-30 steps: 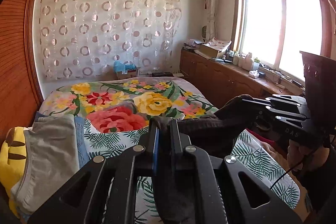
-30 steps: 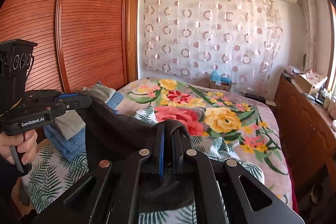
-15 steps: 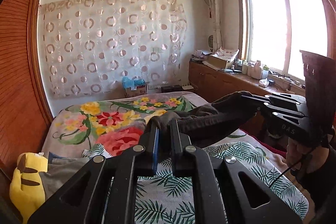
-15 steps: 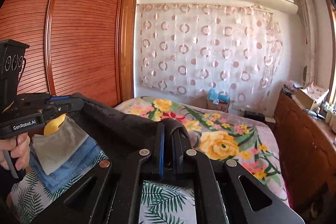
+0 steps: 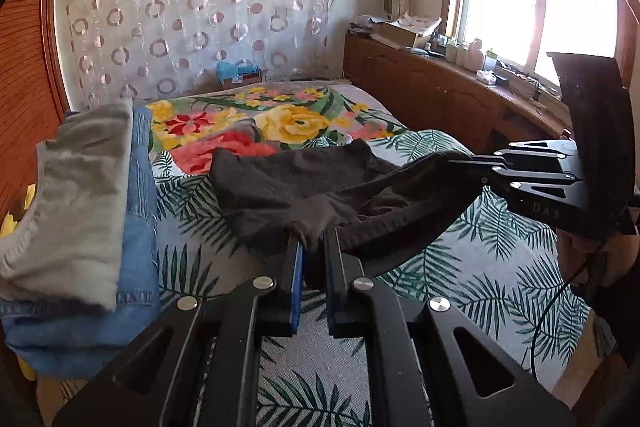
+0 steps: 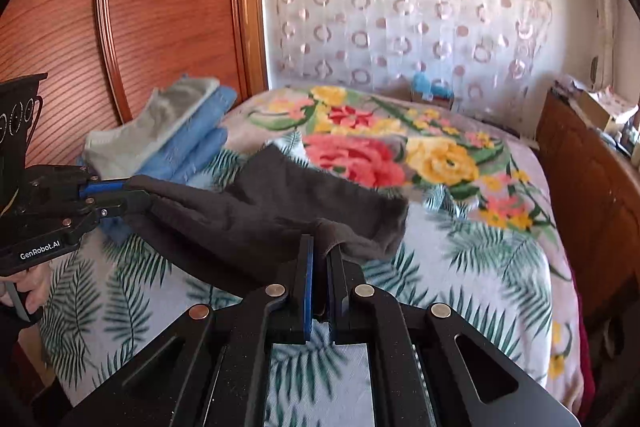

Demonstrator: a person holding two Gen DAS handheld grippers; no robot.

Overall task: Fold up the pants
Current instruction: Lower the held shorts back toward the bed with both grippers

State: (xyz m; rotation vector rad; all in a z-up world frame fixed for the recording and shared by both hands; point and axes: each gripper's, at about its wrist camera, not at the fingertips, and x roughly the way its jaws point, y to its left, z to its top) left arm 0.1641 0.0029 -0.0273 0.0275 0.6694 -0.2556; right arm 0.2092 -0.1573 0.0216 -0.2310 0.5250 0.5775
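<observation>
Pants (image 5: 304, 187), dark grey and limp, hang stretched between the two grippers over the bed (image 5: 480, 267), their far part already lying on the leafy cover just short of the big printed flowers. The step in hand looks like laying them flat, and to do it well I'd keep the held edge taut and level, lower both ends together, and let the cloth settle away from the stack of folded clothes (image 5: 80, 211) at the wall side, so no crease gets trapped underneath. Letting go too early would likely leave the near edge bunched. The left gripper (image 5: 312, 247) is closed almost fully, a twist of the dark cloth pinched between its blue-edged fingers. The right gripper (image 6: 320, 255) is closed just as tight on the other corner, the fabric rising in a small peak where it is nipped. Each gripper shows in the other's view, cloth running straight into its tips, and a hand (image 6: 28, 291) grips the left one's handle.
</observation>
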